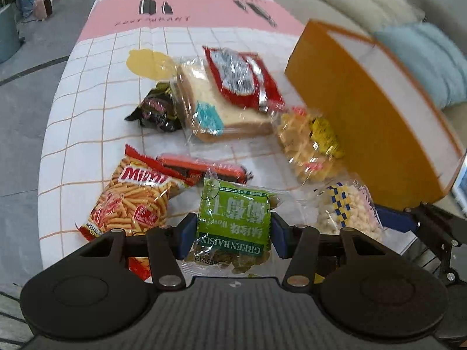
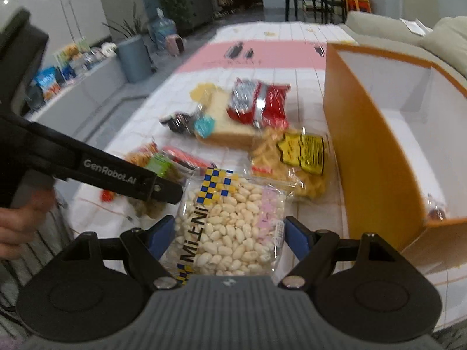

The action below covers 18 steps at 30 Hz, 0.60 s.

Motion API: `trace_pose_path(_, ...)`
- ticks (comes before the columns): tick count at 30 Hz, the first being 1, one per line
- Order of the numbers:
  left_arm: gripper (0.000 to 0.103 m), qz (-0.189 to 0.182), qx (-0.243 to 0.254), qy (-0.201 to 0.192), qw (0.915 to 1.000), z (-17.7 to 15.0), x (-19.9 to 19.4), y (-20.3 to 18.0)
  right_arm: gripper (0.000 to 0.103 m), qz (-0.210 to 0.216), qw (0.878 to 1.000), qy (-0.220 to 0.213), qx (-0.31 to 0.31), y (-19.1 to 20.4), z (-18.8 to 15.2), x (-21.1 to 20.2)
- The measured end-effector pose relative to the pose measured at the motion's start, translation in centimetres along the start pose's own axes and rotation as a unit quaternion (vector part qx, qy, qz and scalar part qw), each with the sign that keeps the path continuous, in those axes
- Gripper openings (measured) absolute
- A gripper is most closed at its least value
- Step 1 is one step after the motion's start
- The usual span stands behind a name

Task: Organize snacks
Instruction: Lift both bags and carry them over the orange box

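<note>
My left gripper [image 1: 232,222] is shut on a green raisin bag [image 1: 233,204], its blue pads pressing both sides of the bag just above the checked tablecloth [image 1: 87,110]. My right gripper [image 2: 229,224] is shut on a clear bag of white puffs [image 2: 233,215] with a blue-and-yellow check label. That bag also shows in the left wrist view [image 1: 347,215]. In the right wrist view the left gripper's black finger [image 2: 122,175] crosses from the left with the raisin bag [image 2: 160,164] behind it. An open orange box [image 2: 367,151] with white inner walls stands to the right.
Loose snacks lie ahead: a Mimi stick bag [image 1: 134,201], red sausage packs [image 1: 204,169], wrapped bread [image 1: 221,110] under a red packet [image 1: 242,78], a black packet [image 1: 157,108], a yellow-labelled biscuit bag [image 1: 312,143]. One packet [image 2: 436,210] lies inside the box. A sofa with cushions [image 1: 423,58] sits behind it.
</note>
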<state>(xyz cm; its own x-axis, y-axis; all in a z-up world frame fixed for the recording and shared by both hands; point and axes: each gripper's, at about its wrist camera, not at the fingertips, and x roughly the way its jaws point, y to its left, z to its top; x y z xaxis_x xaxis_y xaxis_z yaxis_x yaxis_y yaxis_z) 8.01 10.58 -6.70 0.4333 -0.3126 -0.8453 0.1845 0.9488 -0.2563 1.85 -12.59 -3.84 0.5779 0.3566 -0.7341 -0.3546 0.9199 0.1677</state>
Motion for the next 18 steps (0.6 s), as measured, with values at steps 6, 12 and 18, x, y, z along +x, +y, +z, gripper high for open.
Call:
trace_pose_path(6,0.06,-0.049,-0.026,-0.044,0.9975,0.3,-1.8,0.7,0.078,0.03,0.998,-0.052,0.006,-0.6,0.8,-2.4)
trace_pose_path(12,0.06,-0.08,-0.032,-0.101,0.9912,0.4,-3.9,0.6,0.078,0.048,0.994,-0.092,0.036,-2.0,1.6,-4.1)
trace_pose_path(18,0.06,-0.083,-0.05,-0.125,0.9874,0.7,-5.2,-0.5,0.078,0.08,0.983,-0.141,0.091,-4.8,2.5,-5.8)
